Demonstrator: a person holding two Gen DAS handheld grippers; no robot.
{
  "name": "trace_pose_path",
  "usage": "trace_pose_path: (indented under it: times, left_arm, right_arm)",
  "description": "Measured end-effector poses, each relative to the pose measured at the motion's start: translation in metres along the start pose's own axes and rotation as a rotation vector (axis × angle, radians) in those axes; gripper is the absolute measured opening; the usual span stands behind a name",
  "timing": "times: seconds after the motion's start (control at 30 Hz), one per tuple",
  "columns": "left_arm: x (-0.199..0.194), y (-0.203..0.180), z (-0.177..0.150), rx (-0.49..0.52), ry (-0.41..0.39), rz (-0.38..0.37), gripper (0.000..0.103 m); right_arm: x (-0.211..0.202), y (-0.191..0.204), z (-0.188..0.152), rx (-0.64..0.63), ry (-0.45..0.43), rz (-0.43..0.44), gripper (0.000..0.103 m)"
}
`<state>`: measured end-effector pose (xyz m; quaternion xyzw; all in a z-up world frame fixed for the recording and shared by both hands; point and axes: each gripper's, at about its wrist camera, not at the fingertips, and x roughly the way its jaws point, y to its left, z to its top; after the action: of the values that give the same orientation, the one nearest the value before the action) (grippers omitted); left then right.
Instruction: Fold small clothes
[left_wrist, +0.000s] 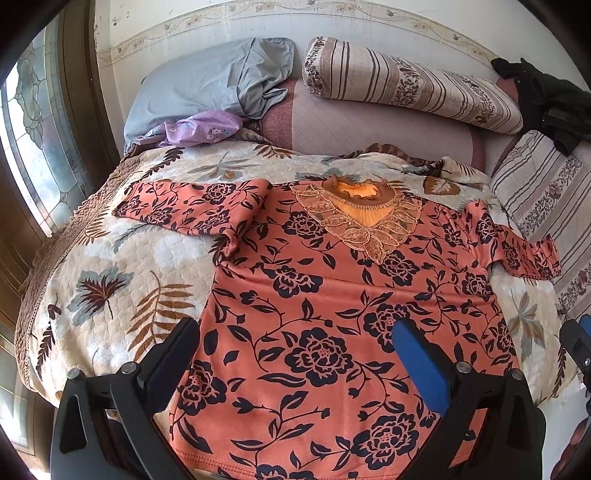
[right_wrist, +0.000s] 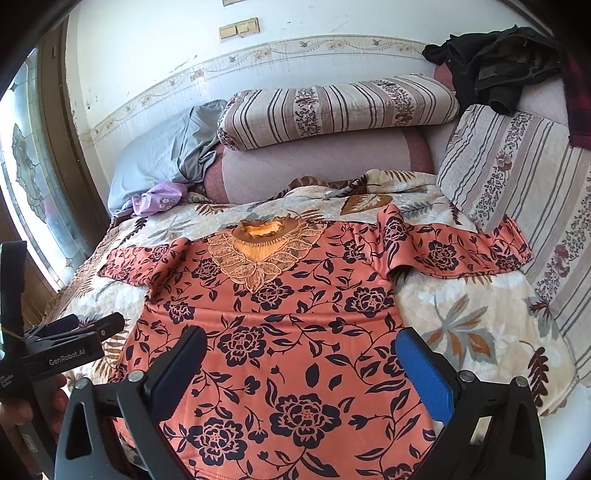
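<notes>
Quilted bedspread (left_wrist: 110, 258) carries an orange floral blouse (left_wrist: 314, 314) spread flat for folding ahead of both gaping, empty grippers, left gripper (left_wrist: 295, 354) and right gripper (right_wrist: 303, 362).

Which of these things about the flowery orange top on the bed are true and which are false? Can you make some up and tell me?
1. The orange floral top lies spread flat on the leafy quilt. True.
2. The top is already folded in half. False: both sleeves are spread out to the sides and the body lies open.
3. The left gripper is squeezing the hem. False: its fingers are wide apart over the cloth, holding nothing.
4. The right gripper is open too. True.
5. A striped pillow rests behind the top, by the wall. True.
6. The top's collar is blue. False: the lace collar is golden orange.
</notes>
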<state>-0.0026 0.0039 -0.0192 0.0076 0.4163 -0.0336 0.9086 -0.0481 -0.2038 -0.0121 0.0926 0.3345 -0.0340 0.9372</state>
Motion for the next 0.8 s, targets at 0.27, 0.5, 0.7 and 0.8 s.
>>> trace_pose_path:
  times: [0.27, 0.5, 0.7, 0.8]
  left_arm:
    - [0.0001, -0.0002, 0.0007, 0.002, 0.004, 0.000, 0.103]
    - [0.0007, -0.0006, 0.0016, 0.003, 0.005, 0.003, 0.103]
    - [0.0022, -0.0020, 0.0019, 0.008, 0.007, 0.003, 0.103]
    - [0.0024, -0.0028, 0.0023, 0.008, 0.005, 0.003, 0.103]
  right_arm:
    - [0.0000, -0.0011, 0.0011, 0.002, 0.000, -0.002, 0.103]
    - [0.0001, -0.0026, 0.0019, 0.007, -0.004, -0.001, 0.103]
    - [0.0008, -0.0025, 0.0023, 0.008, -0.002, 0.000, 0.103]
    - [0.0020, -0.0024, 0.0025, 0.006, -0.001, -0.002, 0.103]
